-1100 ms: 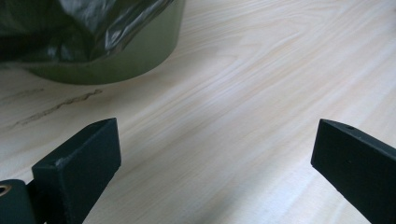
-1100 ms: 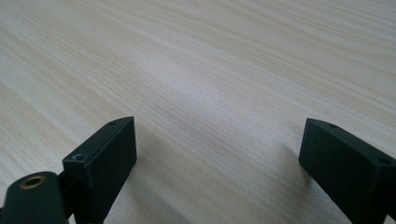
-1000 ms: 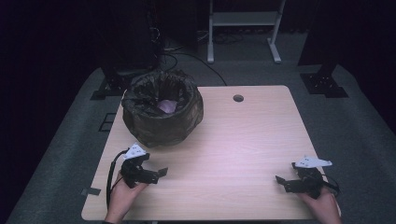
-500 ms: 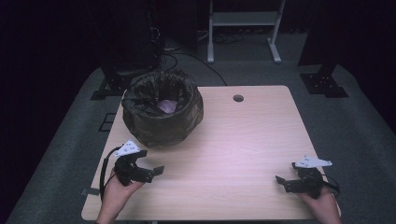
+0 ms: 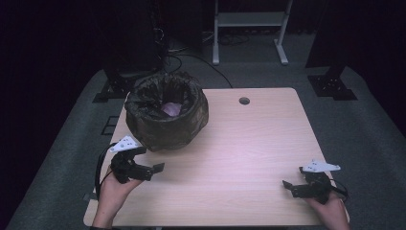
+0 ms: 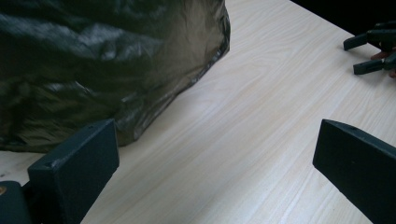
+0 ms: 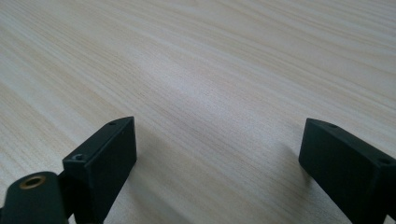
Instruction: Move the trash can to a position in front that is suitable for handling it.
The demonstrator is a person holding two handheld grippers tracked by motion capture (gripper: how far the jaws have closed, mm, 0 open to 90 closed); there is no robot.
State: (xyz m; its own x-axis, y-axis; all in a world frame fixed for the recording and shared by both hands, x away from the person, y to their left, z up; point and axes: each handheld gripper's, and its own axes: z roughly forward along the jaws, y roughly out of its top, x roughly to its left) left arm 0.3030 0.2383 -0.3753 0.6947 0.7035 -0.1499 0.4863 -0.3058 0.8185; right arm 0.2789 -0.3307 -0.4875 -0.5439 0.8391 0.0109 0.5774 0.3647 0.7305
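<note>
Pale wood grain covers the table (image 5: 249, 143) in the high view, and your two grippers sit near its front edge, well apart from each other. Your left gripper (image 5: 155, 169) is at the front left corner, just in front of the bin (image 5: 167, 120), with its jaws spread and pointing toward the table's middle. That bin stands upright at the back left, lined with a dark bag, and something pale pink (image 5: 171, 108) lies inside it. Your right gripper (image 5: 287, 185) rests at the front right corner, jaws pointing left. A small round hole (image 5: 244, 100) sits in the table near the back edge.

From the left gripper view, your jaws stand wide apart with bare wood between them. The bin's crinkled bag (image 6: 107, 65) rises just beyond the jaw on the left of that view, close to it; you cannot tell whether they touch. Far off at the upper right you see your right gripper (image 6: 369, 53), its two jaws parted.

From the right gripper view, your jaws are open wide, low over the bare table (image 7: 210, 84), with nothing between them.
</note>
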